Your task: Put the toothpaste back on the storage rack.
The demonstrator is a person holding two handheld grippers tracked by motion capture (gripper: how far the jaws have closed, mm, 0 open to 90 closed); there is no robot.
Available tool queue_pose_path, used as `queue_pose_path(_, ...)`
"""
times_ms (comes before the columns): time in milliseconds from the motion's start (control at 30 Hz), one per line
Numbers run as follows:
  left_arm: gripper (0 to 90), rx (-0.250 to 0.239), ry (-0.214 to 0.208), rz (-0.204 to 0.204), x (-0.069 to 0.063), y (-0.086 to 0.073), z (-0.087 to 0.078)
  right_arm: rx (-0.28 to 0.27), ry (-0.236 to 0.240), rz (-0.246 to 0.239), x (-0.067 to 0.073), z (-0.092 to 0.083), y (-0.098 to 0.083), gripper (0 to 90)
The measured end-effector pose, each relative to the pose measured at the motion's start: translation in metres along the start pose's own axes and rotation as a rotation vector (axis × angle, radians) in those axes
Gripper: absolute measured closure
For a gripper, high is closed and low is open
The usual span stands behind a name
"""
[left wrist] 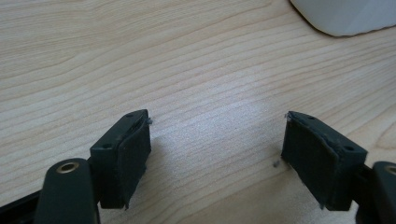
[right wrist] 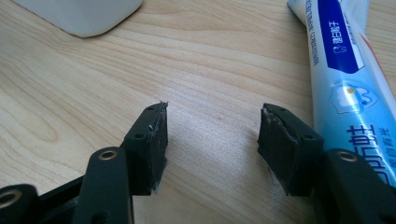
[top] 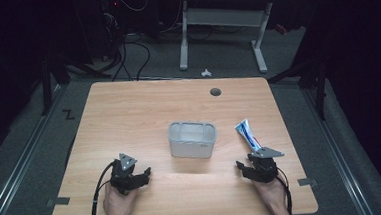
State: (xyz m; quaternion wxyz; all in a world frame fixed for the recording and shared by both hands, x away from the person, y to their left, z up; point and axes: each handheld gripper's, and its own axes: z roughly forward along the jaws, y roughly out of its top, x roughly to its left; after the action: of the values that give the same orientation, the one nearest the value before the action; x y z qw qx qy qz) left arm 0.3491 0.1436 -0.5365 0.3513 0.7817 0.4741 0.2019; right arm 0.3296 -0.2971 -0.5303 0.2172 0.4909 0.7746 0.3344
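Both grippers rest low over the table [top: 128,111], jaws wide and empty: the right gripper [right wrist: 212,135] just beside the toothpaste tube [right wrist: 343,79], the left gripper [left wrist: 217,149] apart. A sideways grab could roll the tube away. The grey bin [top: 192,139] at the centre looks empty.

High view above the table [top: 128,106]; both gripper views low, close to its wood, sharing the container [left wrist: 345,16].
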Motion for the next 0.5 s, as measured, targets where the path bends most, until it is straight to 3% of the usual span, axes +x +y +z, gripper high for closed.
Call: queue_pose_path(500,24.0,0.0,0.0,0.0,0.0,0.0,0.0,-0.043,0.004,-0.005,0.0023,-0.0094,-0.0003,44.6)
